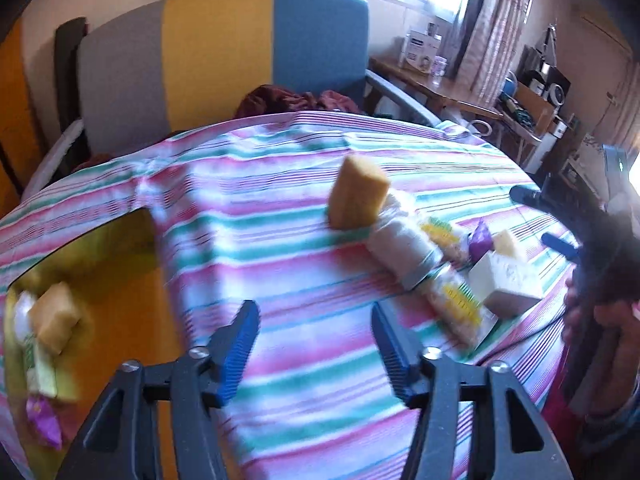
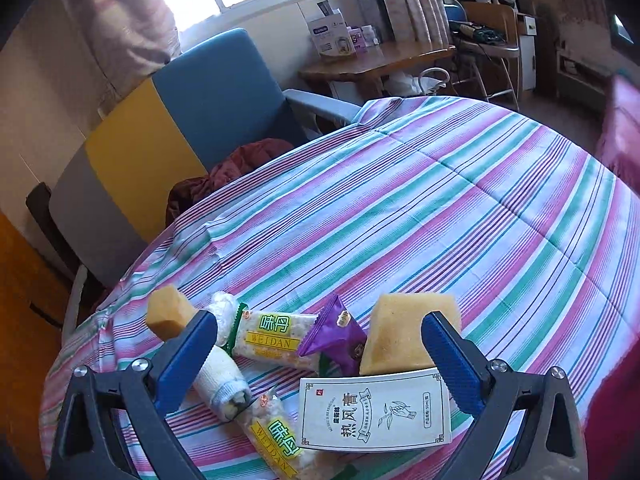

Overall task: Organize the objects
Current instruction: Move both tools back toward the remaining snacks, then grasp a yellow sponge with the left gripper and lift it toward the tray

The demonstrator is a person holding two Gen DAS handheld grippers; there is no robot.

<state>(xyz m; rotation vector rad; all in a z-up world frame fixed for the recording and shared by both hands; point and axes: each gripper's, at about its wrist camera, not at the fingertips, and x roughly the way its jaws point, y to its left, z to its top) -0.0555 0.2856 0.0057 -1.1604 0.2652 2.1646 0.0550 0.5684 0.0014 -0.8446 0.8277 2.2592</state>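
On the striped tablecloth (image 2: pixel 440 208) lies a cluster of items: a white printed box (image 2: pixel 376 412), two yellow sponges (image 2: pixel 404 332) (image 2: pixel 168 312), a purple packet (image 2: pixel 336 332), two green-and-yellow snack packets (image 2: pixel 272 336) (image 2: pixel 280 440) and a rolled white towel (image 2: pixel 220 368). My right gripper (image 2: pixel 318 320) hovers open just above this cluster, gripping nothing. In the left wrist view the left gripper (image 1: pixel 314 308) is open over bare cloth, left of the towel (image 1: pixel 400 248) and the upright sponge (image 1: pixel 358 196). A yellow bin (image 1: pixel 120 280) at far left holds a sponge (image 1: pixel 54 322) and a purple packet (image 1: pixel 42 420).
A chair with a grey, yellow and blue back (image 1: pixel 224 60) stands behind the table, a maroon cloth (image 1: pixel 296 100) on its seat. A wooden desk (image 2: pixel 372 64) with boxes sits under the window. A person's hand (image 1: pixel 600 320) holds the right gripper (image 1: pixel 532 216).
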